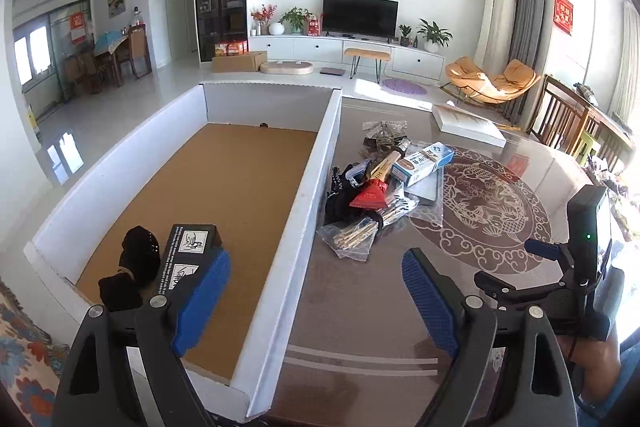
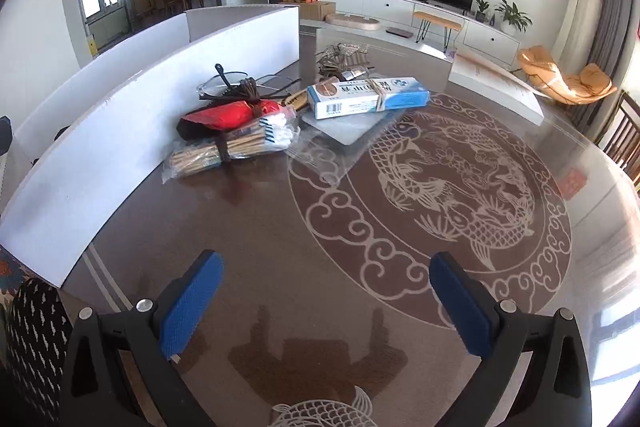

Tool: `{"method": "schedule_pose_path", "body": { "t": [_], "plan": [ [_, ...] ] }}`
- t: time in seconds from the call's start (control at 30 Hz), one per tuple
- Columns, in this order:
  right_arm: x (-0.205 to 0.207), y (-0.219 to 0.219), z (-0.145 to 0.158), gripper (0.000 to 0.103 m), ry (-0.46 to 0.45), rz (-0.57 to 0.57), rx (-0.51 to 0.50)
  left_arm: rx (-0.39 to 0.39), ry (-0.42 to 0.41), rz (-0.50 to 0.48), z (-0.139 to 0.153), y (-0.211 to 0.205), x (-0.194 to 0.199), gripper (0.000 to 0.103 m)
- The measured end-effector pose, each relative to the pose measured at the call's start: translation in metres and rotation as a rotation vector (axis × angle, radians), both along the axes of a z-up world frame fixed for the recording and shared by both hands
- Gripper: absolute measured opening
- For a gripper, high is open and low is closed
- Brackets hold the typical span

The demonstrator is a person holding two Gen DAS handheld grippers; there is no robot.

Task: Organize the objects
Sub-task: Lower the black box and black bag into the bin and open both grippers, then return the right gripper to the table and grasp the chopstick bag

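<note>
A white box [image 1: 320,163] with a brown floor stands on the left of the table; its wall also shows in the right wrist view [image 2: 120,151]. In it lie a black box with white labels [image 1: 188,247] and a black cloth item [image 1: 136,259]. A pile lies on the table beside it: a blue-white carton [image 1: 424,163] [image 2: 368,97], a red packet [image 1: 370,197] [image 2: 224,117], bagged wooden sticks [image 1: 356,233] [image 2: 232,147] and cotton swabs [image 2: 280,135]. My left gripper [image 1: 316,299] is open, straddling the box's right wall. My right gripper [image 2: 326,307] is open and empty above the table, also visible in the left wrist view [image 1: 560,267].
The round brown table [image 2: 440,187] carries a fish pattern under glass. A flat white box [image 1: 468,125] lies at its far edge. A clear plastic sleeve [image 2: 344,135] lies under the carton. Wooden chairs [image 1: 572,115] stand at the right. A patterned cushion [image 2: 36,327] is at the near left.
</note>
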State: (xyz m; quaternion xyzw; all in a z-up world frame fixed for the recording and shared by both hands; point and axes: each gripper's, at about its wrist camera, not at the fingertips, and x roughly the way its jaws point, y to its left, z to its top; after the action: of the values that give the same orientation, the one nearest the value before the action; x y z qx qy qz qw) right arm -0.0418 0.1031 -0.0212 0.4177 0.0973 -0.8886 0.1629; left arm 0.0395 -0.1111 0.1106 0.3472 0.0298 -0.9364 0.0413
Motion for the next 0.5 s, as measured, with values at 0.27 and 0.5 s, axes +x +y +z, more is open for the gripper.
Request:
{"method": "schedule_pose_path", "body": {
  "t": [0.27, 0.5],
  "plan": [
    [0.01, 0.047, -0.029, 0.103, -0.03, -0.081, 0.033, -0.014, -0.016, -0.044, -0.008, 0.034, 0.0, 0.088],
    [0.01, 0.057, -0.04, 0.103, -0.036, -0.105, 0.04, 0.014, -0.07, -0.087, -0.033, 0.06, -0.01, 0.088]
  ]
}}
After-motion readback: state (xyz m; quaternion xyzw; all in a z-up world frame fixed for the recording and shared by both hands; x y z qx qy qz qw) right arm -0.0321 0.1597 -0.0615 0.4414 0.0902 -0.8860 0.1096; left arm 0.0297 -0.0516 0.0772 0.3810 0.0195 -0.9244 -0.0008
